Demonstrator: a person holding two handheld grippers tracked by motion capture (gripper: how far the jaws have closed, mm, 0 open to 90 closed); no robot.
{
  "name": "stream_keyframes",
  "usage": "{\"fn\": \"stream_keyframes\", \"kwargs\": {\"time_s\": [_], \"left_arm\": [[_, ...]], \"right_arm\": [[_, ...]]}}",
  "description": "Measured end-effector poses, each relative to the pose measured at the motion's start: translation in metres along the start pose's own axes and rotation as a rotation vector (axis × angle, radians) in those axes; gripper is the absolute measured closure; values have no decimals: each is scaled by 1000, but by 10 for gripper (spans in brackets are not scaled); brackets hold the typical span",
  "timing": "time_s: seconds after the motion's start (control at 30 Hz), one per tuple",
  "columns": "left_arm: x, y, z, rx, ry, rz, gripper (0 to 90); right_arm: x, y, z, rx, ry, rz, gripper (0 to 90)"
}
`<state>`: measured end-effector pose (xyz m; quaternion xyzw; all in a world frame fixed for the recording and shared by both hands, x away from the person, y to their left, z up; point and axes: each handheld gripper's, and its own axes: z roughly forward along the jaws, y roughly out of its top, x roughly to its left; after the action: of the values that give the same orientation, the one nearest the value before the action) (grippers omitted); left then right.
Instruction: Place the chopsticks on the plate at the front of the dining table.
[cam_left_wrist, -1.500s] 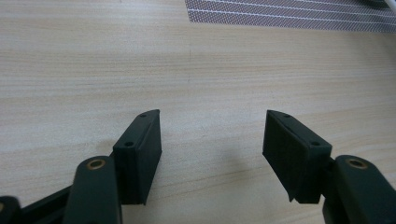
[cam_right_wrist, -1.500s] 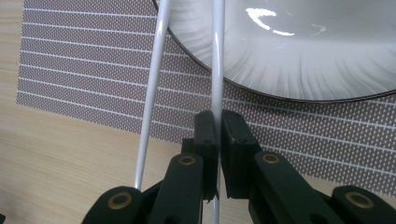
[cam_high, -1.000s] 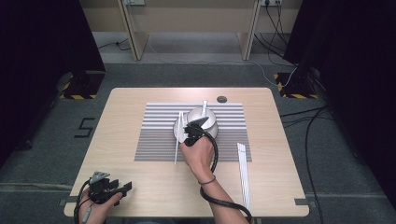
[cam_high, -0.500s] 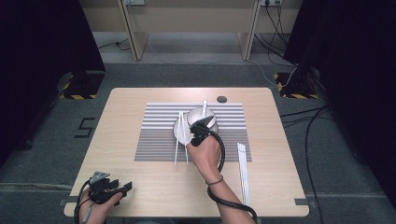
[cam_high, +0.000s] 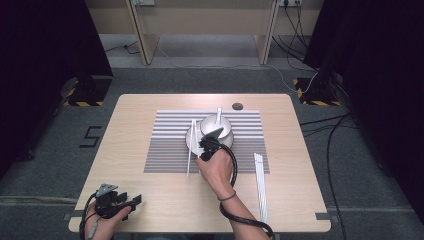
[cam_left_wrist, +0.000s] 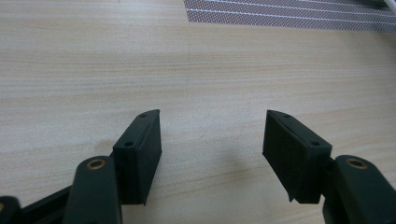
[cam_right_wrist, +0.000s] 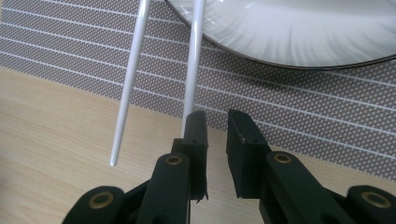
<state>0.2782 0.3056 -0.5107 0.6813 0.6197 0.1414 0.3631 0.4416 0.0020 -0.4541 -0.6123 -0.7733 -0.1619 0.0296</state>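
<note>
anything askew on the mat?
The two white chopsticks by the plate aren't parallel: they splay apart toward the near mat edge, and their tips don't line up. Right gripper sits beside one, fingers not clamped on it.

Right gripper at the plate, left gripper idle at the table's near corner

On the wooden table (cam_high: 150, 105) a striped placemat (cam_high: 170, 150) carries a white plate (cam_high: 196, 131) and an upturned metal bowl (cam_high: 220, 127); two white chopsticks (cam_high: 191, 150) lie along the plate's left side. The right gripper (cam_high: 207, 145) hovers at their near ends. More white sticks (cam_high: 260, 185) lie right of the mat. The left gripper (cam_high: 131, 201) rests near the front left edge.
</note>
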Motion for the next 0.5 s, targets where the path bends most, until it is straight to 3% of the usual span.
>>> {"fn": "stream_keyframes", "kwargs": {"time_s": [0.5], "left_arm": [[0, 0, 0, 0, 0, 3, 372]], "right_arm": [[8, 1, 2, 1, 16, -10, 773]]}}
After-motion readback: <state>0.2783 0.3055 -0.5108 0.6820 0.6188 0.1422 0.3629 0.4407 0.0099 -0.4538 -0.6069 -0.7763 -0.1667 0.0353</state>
